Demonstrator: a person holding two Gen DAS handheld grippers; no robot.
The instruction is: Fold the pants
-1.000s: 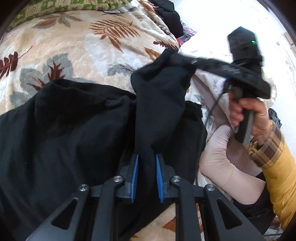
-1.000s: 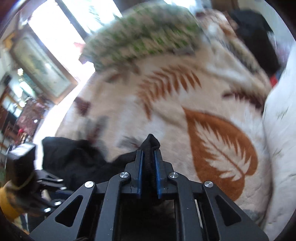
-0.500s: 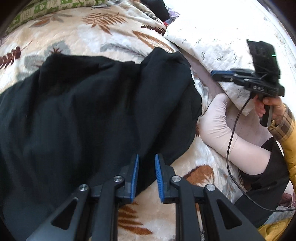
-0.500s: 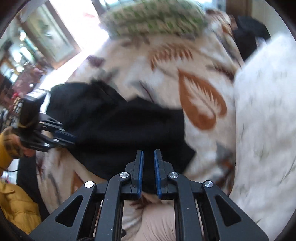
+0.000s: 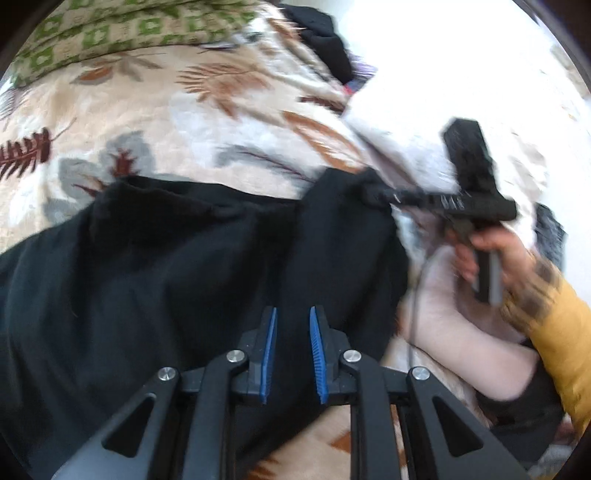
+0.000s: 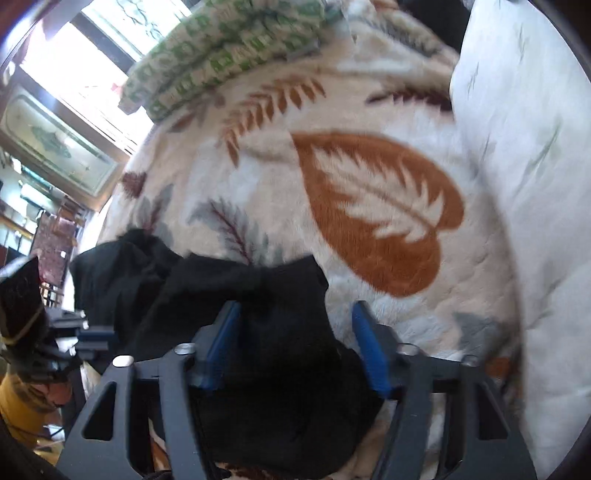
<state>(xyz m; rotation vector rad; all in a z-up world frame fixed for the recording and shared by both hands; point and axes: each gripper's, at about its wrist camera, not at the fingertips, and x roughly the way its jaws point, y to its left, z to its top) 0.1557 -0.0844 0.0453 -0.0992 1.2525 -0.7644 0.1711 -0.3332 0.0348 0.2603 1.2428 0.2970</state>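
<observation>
The black pants [image 5: 177, 280] lie spread over a leaf-print blanket [image 5: 184, 110]. My left gripper [image 5: 291, 354] hovers over their near part, its blue pads a little apart with black cloth showing between them; no grip is evident. My right gripper [image 6: 295, 347] is open wide, its jaws either side of the pants' far right corner [image 6: 266, 325]. In the left wrist view the right gripper [image 5: 373, 194] reaches that same corner from the right.
A white floral pillow [image 6: 535, 184] lies on the right. A green patterned cushion [image 5: 110, 33] sits at the back, with dark clothes [image 5: 325, 44] beside it. The person's leg [image 5: 454, 332] lies on the bed at the right.
Both grippers let go of the pants, which dropped flat on the blanket. My right gripper then opened wide and moved back onto the pants' far right corner.
</observation>
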